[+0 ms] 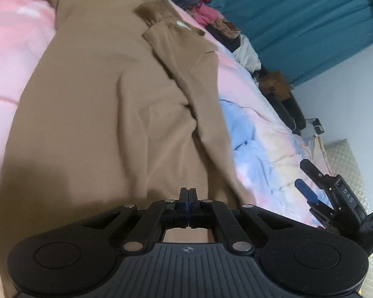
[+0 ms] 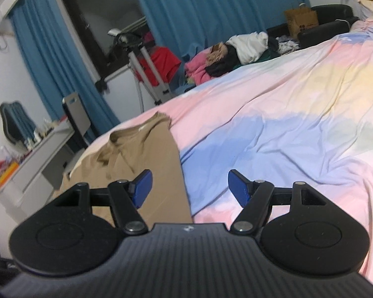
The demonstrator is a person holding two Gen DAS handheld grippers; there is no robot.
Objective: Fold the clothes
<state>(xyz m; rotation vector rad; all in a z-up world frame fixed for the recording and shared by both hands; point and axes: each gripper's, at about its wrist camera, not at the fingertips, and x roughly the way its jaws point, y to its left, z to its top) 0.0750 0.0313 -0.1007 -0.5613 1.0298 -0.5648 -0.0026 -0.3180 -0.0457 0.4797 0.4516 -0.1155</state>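
Note:
A tan long-sleeved shirt (image 1: 107, 104) lies spread on the pastel bedspread (image 1: 261, 134), collar at the far end, one sleeve folded over its right side. My left gripper (image 1: 187, 192) hovers over the shirt's near hem with its jaws closed together; whether cloth is pinched between them cannot be told. My right gripper (image 1: 308, 181) shows at the right, open, above the bedspread. In the right wrist view the right gripper (image 2: 189, 186) is open and empty, with the shirt (image 2: 141, 154) at its left and the bedspread (image 2: 273, 124) ahead.
A pile of mixed clothes (image 2: 236, 52) lies along the bed's far edge. Blue curtains (image 2: 206, 10), a dark window, a red item on a stand (image 2: 161, 64) and a white dresser (image 2: 37, 159) stand beyond. A cardboard box (image 2: 301, 21) sits on a black sofa.

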